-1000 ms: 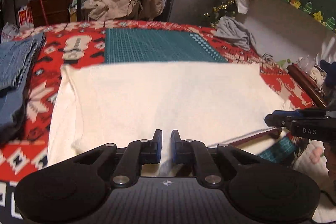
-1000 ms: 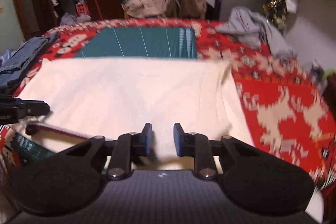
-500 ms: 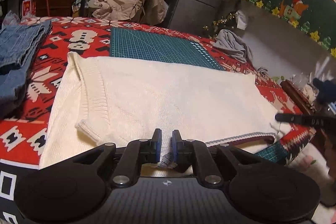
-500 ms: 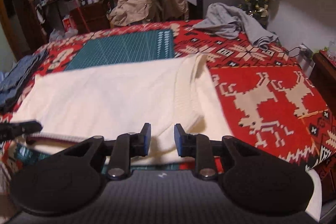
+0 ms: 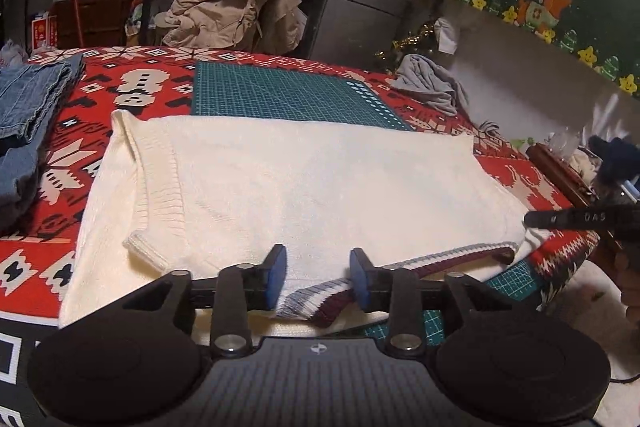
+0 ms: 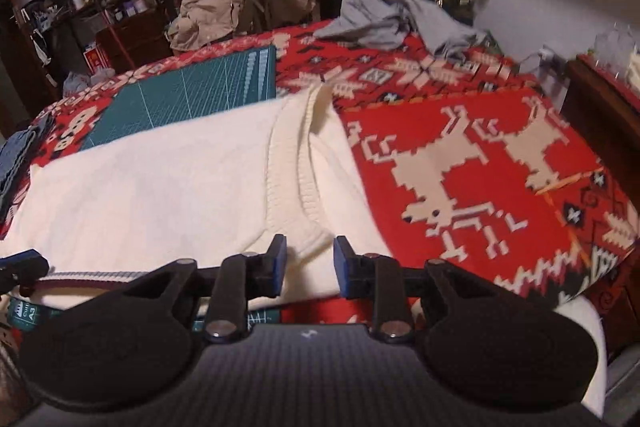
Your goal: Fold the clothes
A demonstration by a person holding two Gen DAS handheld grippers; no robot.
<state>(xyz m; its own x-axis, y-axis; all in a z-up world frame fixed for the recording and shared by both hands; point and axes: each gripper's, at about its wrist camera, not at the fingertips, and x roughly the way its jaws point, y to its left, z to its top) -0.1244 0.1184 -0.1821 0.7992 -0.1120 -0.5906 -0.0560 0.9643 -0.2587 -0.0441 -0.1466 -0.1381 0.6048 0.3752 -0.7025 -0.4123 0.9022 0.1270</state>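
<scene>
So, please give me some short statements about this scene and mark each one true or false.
1. The left tongs are open. True.
2. The cream sweater is hanging on a chair. False: it lies spread flat on the red patterned blanket.
3. A green cutting mat lies beyond the sweater. True.
4. The right tongs are shut on the sweater. False: they are open, at the sweater's near edge.
5. The blue jeans lie on top of the sweater. False: they lie beside it, on the blanket.
6. A grey garment lies crumpled at the far side of the blanket. True.
</scene>
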